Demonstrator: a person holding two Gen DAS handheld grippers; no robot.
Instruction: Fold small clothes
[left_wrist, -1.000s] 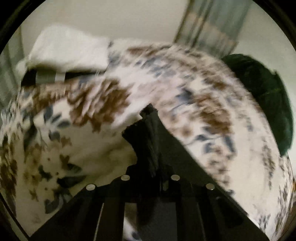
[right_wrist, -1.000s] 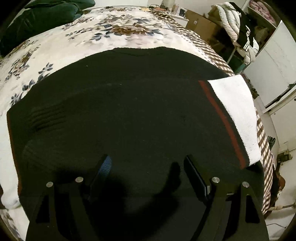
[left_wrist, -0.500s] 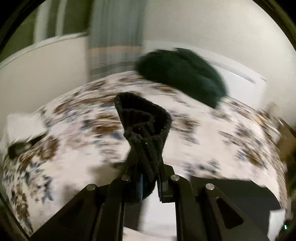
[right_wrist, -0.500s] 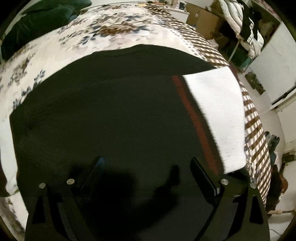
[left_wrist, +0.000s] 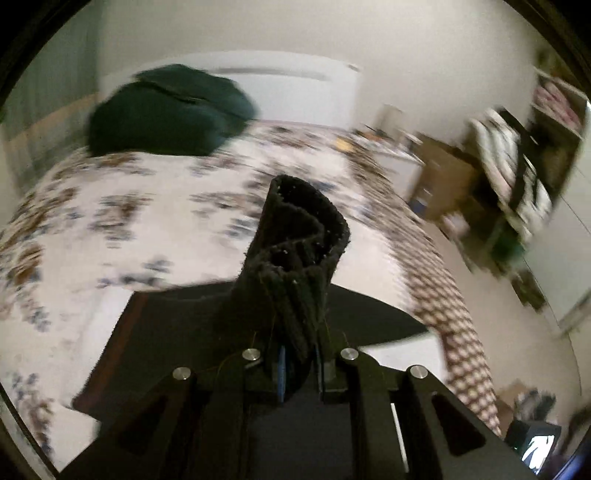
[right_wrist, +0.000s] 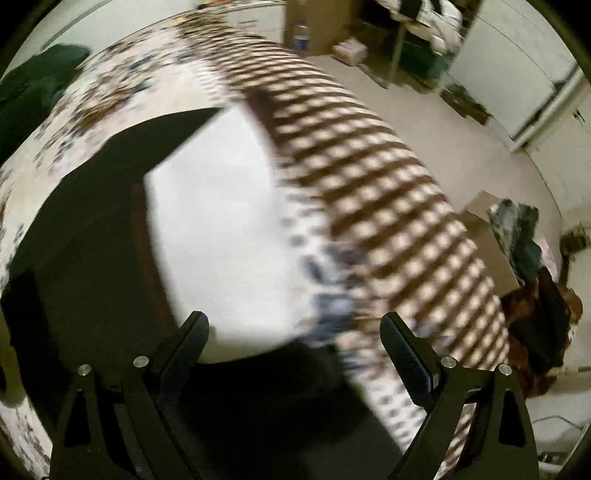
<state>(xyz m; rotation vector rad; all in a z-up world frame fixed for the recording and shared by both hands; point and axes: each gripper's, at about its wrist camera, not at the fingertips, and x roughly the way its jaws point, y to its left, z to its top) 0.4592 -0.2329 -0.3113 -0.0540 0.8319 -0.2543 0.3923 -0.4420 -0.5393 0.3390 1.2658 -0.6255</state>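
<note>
A black knit garment (left_wrist: 184, 343) with a red stripe and a white end panel (right_wrist: 218, 236) lies flat on the floral bed. My left gripper (left_wrist: 301, 363) is shut on a bunched ribbed black cuff (left_wrist: 299, 251) of it, which stands up above the garment. My right gripper (right_wrist: 295, 332) is open and empty, low over the white panel near the bed's right edge. The garment's black part (right_wrist: 92, 229) lies to its left.
The floral bedspread (left_wrist: 122, 214) has a brown checked border (right_wrist: 388, 184) at its right edge, with floor beyond. A dark green pillow (left_wrist: 166, 110) lies at the head. Boxes and a clothes rack (left_wrist: 517, 170) stand at the right wall.
My left gripper has swung right and lifted the cuff, now over the garment. My right gripper has moved right, from the black part to over the white panel and bed edge.
</note>
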